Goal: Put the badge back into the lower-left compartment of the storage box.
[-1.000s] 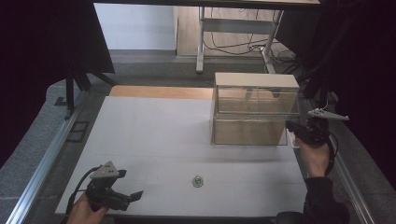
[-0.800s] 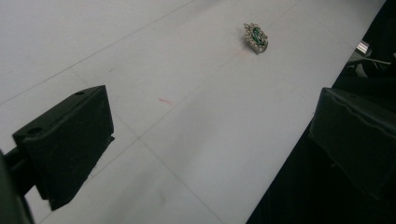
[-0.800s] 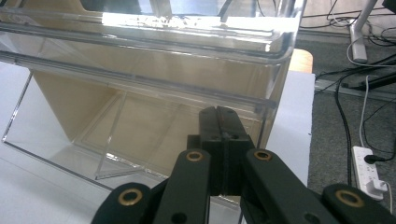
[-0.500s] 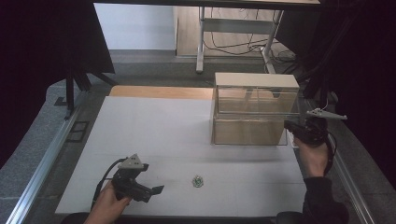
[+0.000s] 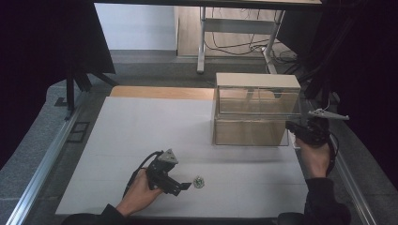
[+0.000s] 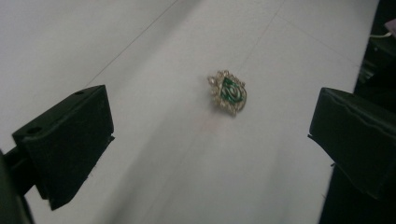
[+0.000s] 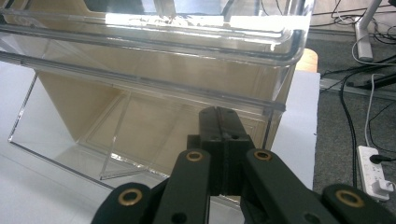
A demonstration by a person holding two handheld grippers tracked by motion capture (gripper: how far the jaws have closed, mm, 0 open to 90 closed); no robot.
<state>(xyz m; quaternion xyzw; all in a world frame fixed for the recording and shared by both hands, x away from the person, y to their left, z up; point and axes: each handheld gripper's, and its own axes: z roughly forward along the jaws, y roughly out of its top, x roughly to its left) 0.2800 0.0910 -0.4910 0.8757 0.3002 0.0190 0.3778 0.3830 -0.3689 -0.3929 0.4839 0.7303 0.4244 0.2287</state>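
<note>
In the high view, the left gripper (image 5: 184,186) sits at lower centre, just left of the brooch (image 5: 199,181) on the table (image 5: 141,126); the right gripper (image 5: 292,126) rests by the box (image 5: 256,115). The left gripper view shows the jaws wide open and empty, with the brooch (image 6: 229,92) ahead between them: I would advance, lower, then close gently. The right gripper view shows its 2 jaws pressed together, seemingly pinching the box's clear lower edge (image 7: 261,109).

Left's wide open, right's clamped tight

Left gripper (image 5: 187,186) sits low near the front edge, jaws spread (pointing right-ish). Right gripper (image 5: 292,126) is held further forward, jaws pressed together.
</note>
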